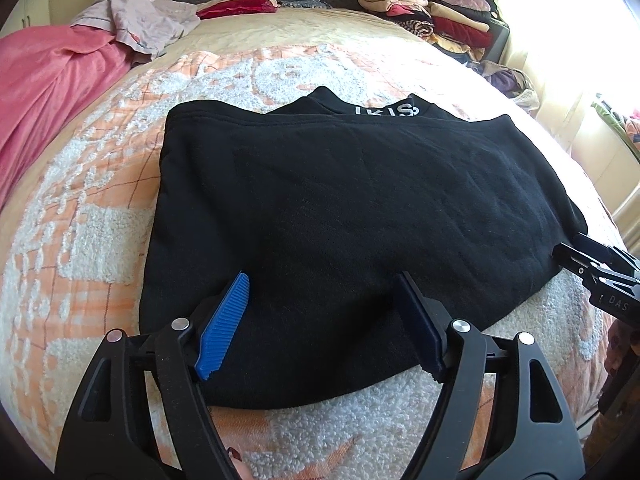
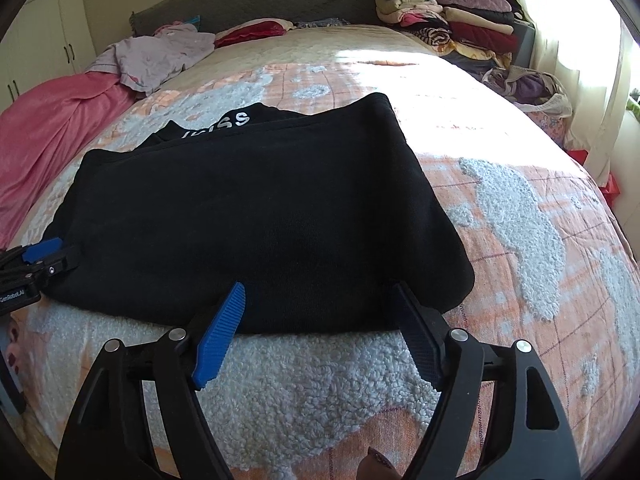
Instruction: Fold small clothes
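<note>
Lying flat near the middle of the bed (image 2: 520,208), the black garment (image 1: 360,200) is already doubled over, with a band of white lettering (image 2: 224,122) peeking out at its far edge. Both tools sit at its near hem: the left gripper (image 1: 320,320) hangs over the near left part of the cloth with its jaws spread wide and nothing between them, and the right gripper (image 2: 320,328) is at the near right edge, jaws likewise apart and empty. The fabric looks like a thick, soft knit, matte and not slippery, light enough to lift by an edge yet limp, so it will likely sag and drag wherever it is unsupported. Layers are stacked, so a pinch probably needs to catch every layer at once or the fold will slide apart. The two near corners seem the best places to grip, one per tool, so the hem lifts evenly toward the far edge. The fleecy orange and white blanket (image 1: 80,240) underneath may cling to the knit. Piles of folded clothes (image 2: 452,24) and a pink cover (image 1: 48,92) lie well apart.
</note>
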The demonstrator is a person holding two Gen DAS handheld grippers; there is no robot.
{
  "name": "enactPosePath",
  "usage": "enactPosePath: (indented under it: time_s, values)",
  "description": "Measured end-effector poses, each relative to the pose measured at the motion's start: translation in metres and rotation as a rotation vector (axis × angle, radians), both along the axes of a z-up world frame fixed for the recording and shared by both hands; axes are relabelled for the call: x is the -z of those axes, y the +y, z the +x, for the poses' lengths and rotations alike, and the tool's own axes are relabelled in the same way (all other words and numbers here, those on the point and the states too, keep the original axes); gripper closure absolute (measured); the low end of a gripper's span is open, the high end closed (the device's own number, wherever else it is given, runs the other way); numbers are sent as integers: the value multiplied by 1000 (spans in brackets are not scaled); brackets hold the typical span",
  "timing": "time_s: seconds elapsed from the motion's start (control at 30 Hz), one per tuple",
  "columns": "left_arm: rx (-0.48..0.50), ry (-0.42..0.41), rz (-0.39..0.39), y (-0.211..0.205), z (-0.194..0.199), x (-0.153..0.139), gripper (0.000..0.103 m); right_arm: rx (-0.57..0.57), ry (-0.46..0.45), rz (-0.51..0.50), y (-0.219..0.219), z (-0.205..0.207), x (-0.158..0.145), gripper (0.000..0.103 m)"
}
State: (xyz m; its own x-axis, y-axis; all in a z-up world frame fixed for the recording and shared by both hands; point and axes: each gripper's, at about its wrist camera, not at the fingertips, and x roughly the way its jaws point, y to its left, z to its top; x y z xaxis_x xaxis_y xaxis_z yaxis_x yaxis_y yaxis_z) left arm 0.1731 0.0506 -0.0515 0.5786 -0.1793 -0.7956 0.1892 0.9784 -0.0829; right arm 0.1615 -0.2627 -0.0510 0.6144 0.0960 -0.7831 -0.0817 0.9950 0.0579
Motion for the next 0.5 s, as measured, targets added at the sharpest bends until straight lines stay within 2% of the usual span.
enactPosePath:
  time_s: [0.3,0.37,0.5]
  values:
    - [15,7,-26,1,-1,-5,33,-7,-19,-7,7,-5,-8,17]
    - [15,8,-44,3,-1,-7,29,-16,-31,-12,10,-7,-11,14]
    - [11,5,-66,6,-2,-11,26,-29,-62,-26,16,-11,-18,9]
